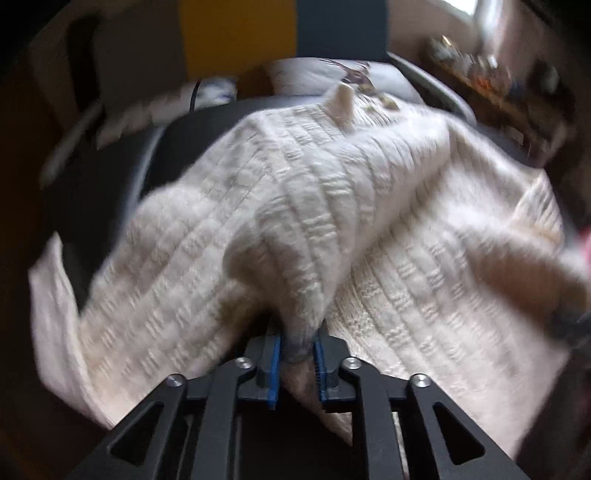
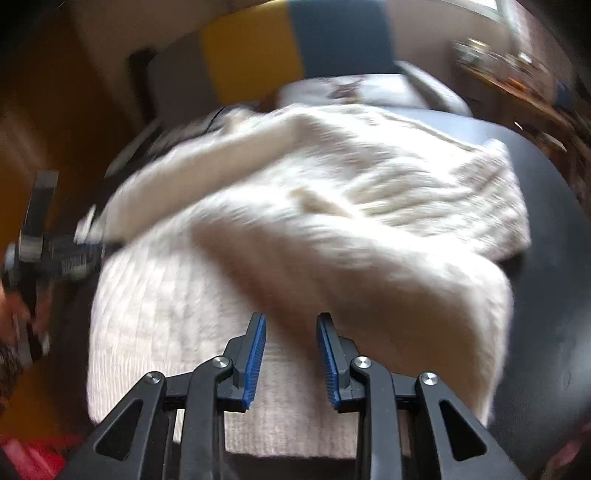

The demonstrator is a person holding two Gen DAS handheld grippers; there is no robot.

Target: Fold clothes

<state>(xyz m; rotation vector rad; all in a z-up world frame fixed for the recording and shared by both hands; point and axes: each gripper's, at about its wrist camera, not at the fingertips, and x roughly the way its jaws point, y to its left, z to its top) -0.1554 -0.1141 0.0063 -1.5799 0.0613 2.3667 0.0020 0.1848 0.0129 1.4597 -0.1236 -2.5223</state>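
Note:
A cream cable-knit sweater (image 1: pixel 369 229) lies spread on a dark table (image 1: pixel 99 206). My left gripper (image 1: pixel 297 354) is shut on a bunched fold of the sweater, lifted off the layer below, with the cloth between its blue pads (image 1: pixel 274 369). In the right wrist view the sweater (image 2: pixel 332 206) fills the middle, blurred by motion. My right gripper (image 2: pixel 291 354) is open just above the sweater's near part, with nothing between its blue pads (image 2: pixel 255 365). The left gripper also shows at the left edge of that view (image 2: pixel 55 254), holding cloth.
The dark table (image 2: pixel 554 295) is bare on the right. A white pillow or cloth (image 2: pixel 354 88) lies beyond the sweater's far end. A cluttered wooden shelf (image 2: pixel 517 81) runs along the right wall. A yellow and dark blue panel (image 1: pixel 258 33) stands behind.

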